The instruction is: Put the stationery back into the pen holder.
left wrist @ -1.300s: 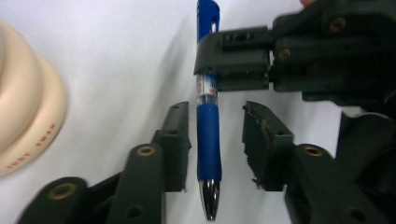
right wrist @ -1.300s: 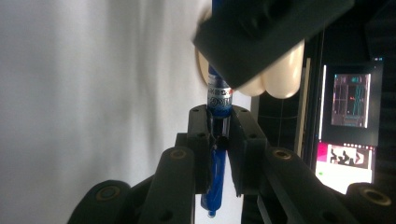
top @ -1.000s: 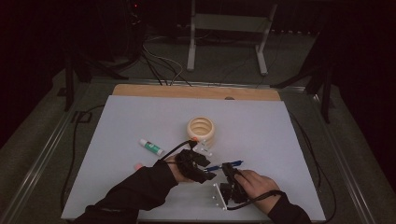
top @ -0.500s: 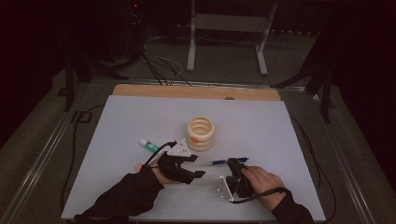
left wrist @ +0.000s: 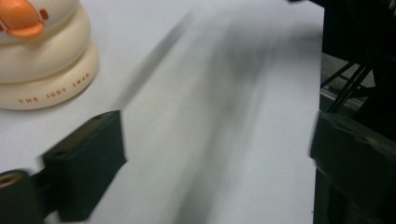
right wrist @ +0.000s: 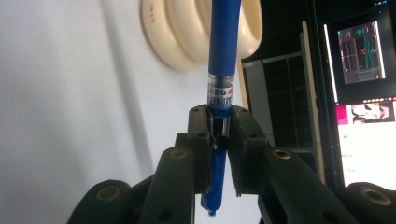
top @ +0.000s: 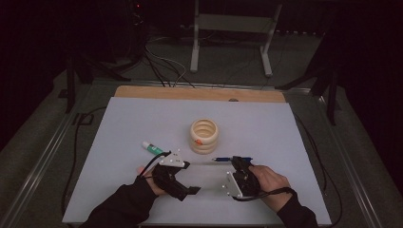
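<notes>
Clamping one blue pen [right wrist: 223,60], the right gripper [right wrist: 219,135] holds it just above the white table [top: 285,137]. Jaws of the left gripper [top: 183,183] have just been opening and stand wide, empty. Beyond sit one ringed cream holder [top: 204,136] and one glue stick [top: 152,147].

The cream ring-shaped holder [left wrist: 44,70] carried orange letters on its lowest ring, which read "THE JUDY SWAN" or something close. The blue pen [right wrist: 223,70] had a label with dark print, but that print was too blurred to read.
</notes>
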`<action>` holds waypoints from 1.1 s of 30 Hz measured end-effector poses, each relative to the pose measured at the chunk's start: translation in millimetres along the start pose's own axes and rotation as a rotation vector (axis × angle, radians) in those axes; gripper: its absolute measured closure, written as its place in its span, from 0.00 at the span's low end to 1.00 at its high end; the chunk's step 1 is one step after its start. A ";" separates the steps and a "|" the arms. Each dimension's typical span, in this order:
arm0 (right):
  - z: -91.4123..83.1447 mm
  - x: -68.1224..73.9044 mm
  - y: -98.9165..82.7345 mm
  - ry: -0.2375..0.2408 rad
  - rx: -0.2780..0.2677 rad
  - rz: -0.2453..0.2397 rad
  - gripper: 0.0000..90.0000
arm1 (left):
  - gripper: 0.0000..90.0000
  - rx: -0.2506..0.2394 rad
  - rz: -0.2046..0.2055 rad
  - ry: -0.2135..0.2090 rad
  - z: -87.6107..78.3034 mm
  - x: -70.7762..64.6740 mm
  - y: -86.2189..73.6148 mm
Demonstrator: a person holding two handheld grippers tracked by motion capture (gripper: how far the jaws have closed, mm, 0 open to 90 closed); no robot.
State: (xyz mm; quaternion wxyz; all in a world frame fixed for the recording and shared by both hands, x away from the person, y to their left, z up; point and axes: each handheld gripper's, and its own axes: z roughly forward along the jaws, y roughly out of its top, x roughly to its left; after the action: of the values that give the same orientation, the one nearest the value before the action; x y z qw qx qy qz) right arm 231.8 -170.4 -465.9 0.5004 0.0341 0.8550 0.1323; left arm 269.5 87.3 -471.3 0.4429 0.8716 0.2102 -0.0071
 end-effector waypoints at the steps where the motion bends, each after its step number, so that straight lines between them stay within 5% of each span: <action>1: 0.2 -1.3 0.5 0.001 -0.002 0.006 0.88 | 0.02 0.003 0.004 0.003 0.2 -0.2 -1.0; 14: 1.1 -22.5 4.1 0.053 -0.058 0.228 0.88 | 0.00 -0.015 0.061 0.014 1.7 -8.0 -9.6; 33: 1.1 -57.2 4.9 0.166 -0.164 0.592 0.88 | 0.00 -0.037 0.047 0.001 1.5 -6.0 -14.6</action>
State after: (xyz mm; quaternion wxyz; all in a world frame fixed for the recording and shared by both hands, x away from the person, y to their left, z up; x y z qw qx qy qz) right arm 260.9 -176.4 -416.7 0.3699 0.2302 0.8322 0.3431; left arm 258.8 91.6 -482.2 0.4589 0.8679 0.1902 0.0077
